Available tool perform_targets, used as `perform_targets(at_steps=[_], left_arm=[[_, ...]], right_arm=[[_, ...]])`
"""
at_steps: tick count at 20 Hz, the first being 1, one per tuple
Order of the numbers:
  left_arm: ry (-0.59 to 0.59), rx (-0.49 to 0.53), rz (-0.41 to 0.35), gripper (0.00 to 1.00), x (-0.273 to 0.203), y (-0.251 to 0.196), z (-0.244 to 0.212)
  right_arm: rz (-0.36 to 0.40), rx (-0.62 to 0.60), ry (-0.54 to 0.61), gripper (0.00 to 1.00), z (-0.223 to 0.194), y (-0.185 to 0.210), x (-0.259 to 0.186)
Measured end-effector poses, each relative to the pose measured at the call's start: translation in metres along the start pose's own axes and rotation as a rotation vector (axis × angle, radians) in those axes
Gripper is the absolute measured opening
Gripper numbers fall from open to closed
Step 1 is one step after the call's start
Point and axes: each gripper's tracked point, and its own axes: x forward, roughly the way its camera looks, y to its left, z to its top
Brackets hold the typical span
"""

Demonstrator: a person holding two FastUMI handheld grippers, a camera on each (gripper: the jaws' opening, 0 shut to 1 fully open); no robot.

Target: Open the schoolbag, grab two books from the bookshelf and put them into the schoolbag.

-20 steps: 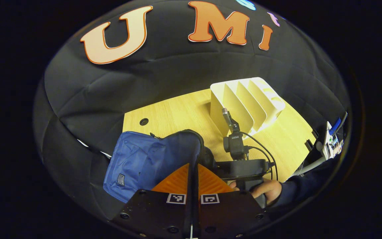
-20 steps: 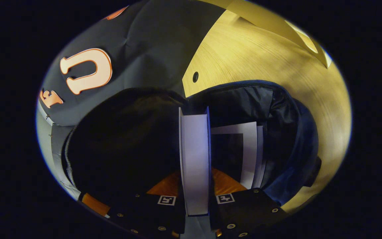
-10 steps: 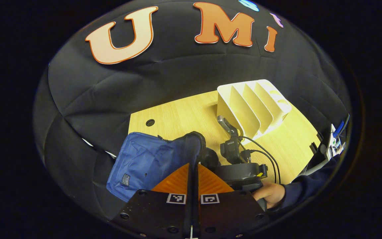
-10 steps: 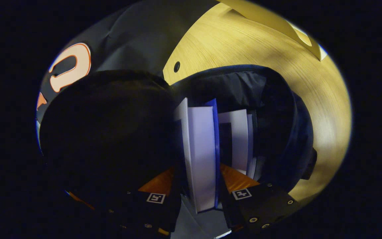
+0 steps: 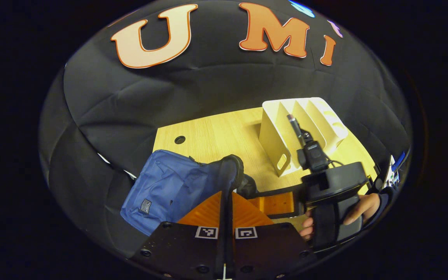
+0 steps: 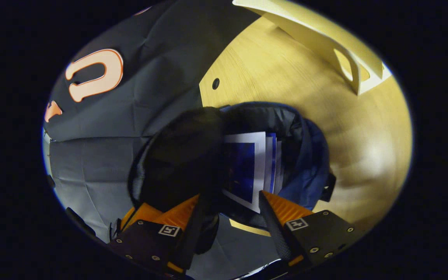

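The blue schoolbag (image 5: 169, 188) lies on the wooden table (image 5: 216, 132), its mouth open. My left gripper (image 5: 227, 194) is shut on the bag's dark flap (image 5: 230, 171) and holds it up. In the right gripper view, two books (image 6: 253, 165) stand inside the open schoolbag (image 6: 309, 163), one with a blue cover and white border. My right gripper (image 6: 228, 208) hangs open just above the bag's mouth, nothing between its fingers. The left gripper view shows that right gripper (image 5: 265, 202) beside the bag, held by a hand (image 5: 358, 208). The white bookshelf (image 5: 305, 120) has no books in its slots.
The bookshelf (image 6: 325, 42) stands at the table's far right, apart from the bag. A round cable hole (image 5: 179, 139) sits near the table's far left corner. Bare tabletop (image 6: 286, 89) lies between bag and shelf. The black cloth wall closes in behind.
The right gripper opened and let go of the white-and-blue book, which now rests in the bag with the other. It then drew back out of the bag. The left gripper kept holding the flap.
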Motion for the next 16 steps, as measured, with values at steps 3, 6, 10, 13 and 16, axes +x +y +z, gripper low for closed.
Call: perform_targets(at_steps=[3,6,10,13,16], left_arm=[[0.01,-0.007,0.022,0.02,0.004,-0.009,-0.003],[0.024,-0.007,0.032,0.08,0.01,-0.027,-0.01],[0.009,-0.019,-0.002,0.16,0.013,-0.061,-0.006],[0.01,-0.015,-0.023,0.44,0.018,-0.082,-0.001],[-0.013,-0.023,-0.029,0.85,0.02,-0.1,0.008]], right_arm=[[-0.007,-0.059,-0.037,0.88,0.01,-0.006,-0.03],[-0.034,-0.075,-0.112,0.91,0.037,-0.022,-0.062],[-0.053,-0.102,-0.193,0.91,0.063,-0.038,-0.102],[-0.067,-0.143,-0.259,0.92,0.079,-0.048,-0.13],[-0.099,-0.197,-0.343,0.92,0.099,-0.057,-0.161]])
